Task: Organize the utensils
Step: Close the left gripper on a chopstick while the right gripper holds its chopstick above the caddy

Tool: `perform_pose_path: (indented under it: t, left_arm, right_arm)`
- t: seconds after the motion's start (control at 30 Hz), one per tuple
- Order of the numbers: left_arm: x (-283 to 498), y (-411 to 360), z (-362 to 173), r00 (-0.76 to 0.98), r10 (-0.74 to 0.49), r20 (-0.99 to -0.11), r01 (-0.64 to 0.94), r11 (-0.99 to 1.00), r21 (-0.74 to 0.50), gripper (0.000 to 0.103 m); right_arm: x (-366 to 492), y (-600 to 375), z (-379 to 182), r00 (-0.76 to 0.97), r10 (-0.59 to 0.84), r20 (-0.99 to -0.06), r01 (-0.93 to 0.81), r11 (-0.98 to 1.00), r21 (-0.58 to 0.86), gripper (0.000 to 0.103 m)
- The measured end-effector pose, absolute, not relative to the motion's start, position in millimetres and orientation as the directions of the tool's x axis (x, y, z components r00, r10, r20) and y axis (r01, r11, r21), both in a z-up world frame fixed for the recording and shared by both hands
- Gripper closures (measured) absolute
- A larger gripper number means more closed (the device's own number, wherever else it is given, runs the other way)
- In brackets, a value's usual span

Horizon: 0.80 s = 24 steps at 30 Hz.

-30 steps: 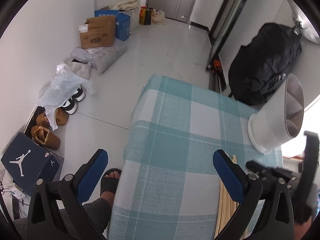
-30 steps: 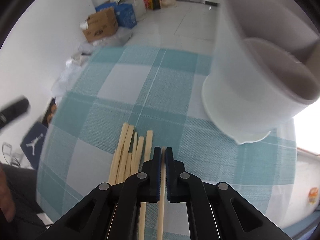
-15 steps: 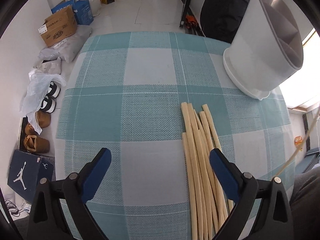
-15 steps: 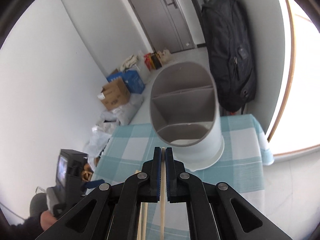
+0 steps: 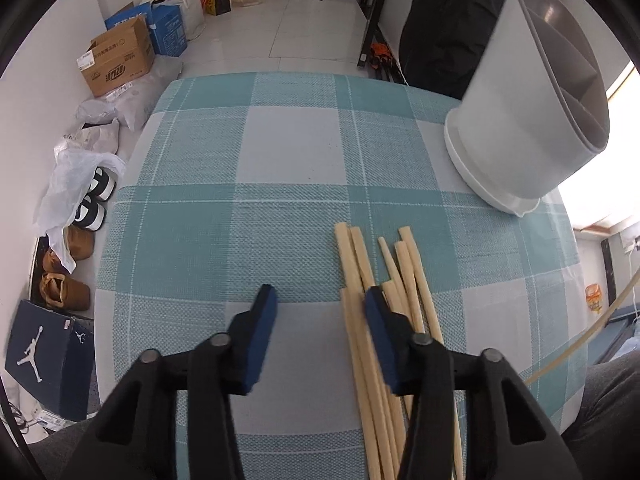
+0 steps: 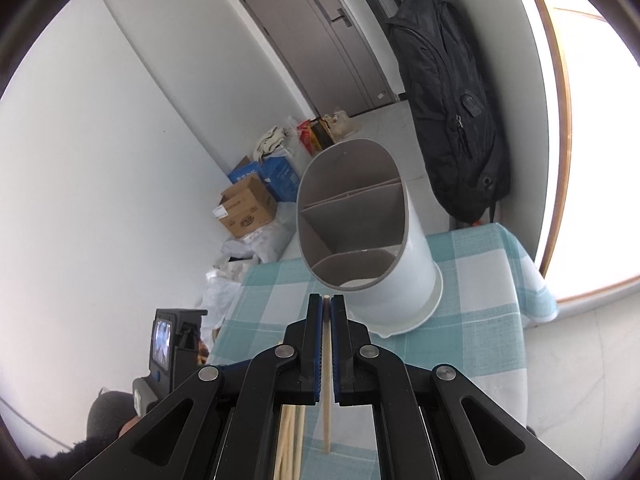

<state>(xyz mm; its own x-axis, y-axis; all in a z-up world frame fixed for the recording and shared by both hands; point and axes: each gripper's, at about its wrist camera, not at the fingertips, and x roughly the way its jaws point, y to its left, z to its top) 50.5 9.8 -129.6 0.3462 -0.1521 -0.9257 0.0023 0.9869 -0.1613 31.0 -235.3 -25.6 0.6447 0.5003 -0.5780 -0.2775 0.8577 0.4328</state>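
A white divided utensil holder (image 5: 524,120) stands at the far right of the teal checked tablecloth (image 5: 248,216); it also shows in the right wrist view (image 6: 360,240). Several wooden chopsticks (image 5: 384,304) lie in a bundle on the cloth. My left gripper (image 5: 320,312) is open, low over the cloth, its right finger resting over the bundle's left side. My right gripper (image 6: 326,304) is shut on a single chopstick (image 6: 326,384) and holds it raised, just in front of the holder's open top. That chopstick also shows at the right edge of the left wrist view (image 5: 592,332).
The table's left edge drops to the floor, where shoes (image 5: 90,204), plastic bags, cardboard boxes (image 5: 116,60) and a dark shoe box (image 5: 44,352) lie. A black backpack (image 6: 452,112) hangs by the wall behind the holder. A window is at the right.
My right gripper lifted the chopstick off the bundle and rose towards the holder's opening. My left gripper swung over the table, came down at the bundle and its fingers narrowed.
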Motion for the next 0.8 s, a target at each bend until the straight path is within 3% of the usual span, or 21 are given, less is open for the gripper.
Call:
perform_pose_path:
  t: [0.1,0.3,0.37,0.57,0.67,0.8]
  left_arm:
    - [53,17,-130,0.354,-0.192,-0.915,-0.033,0.976,-0.217,0.085]
    - [61,17,-132,0.344,-0.279,-0.897,-0.052,0.948,-0.314,0.088]
    - [64,17,-131,0.346,-0.287,-0.893,-0.053,0.945,-0.324,0.098]
    - [75,27,-125,0.365,-0.296,-0.882,-0.084,0.934,-0.348,0.097]
    - [86,24,-130,0.316,-0.276,-0.908,-0.096,0.942,-0.32,0.079]
    - [97,15,-135,0.289,-0.219,-0.932,-0.089,0.963,-0.254,0.078]
  right_arm:
    - [30,-235,-27,0.639,0.506,-0.58,-0.279,0.855,0.438,0.1]
    - [27,-233,-26,0.636,0.514,-0.576,-0.285,0.85,0.444,0.1]
    - [27,-232,-26,0.634,0.515,-0.577,-0.285,0.849,0.444,0.1]
    - [26,-232,-26,0.63,0.525,-0.572,-0.284,0.841,0.46,0.1]
    - [25,-230,-23,0.628,0.533,-0.567,-0.291,0.836,0.464,0.1]
    - [24,-227,-24,0.623,0.535,-0.57,-0.297,0.836,0.461,0.1]
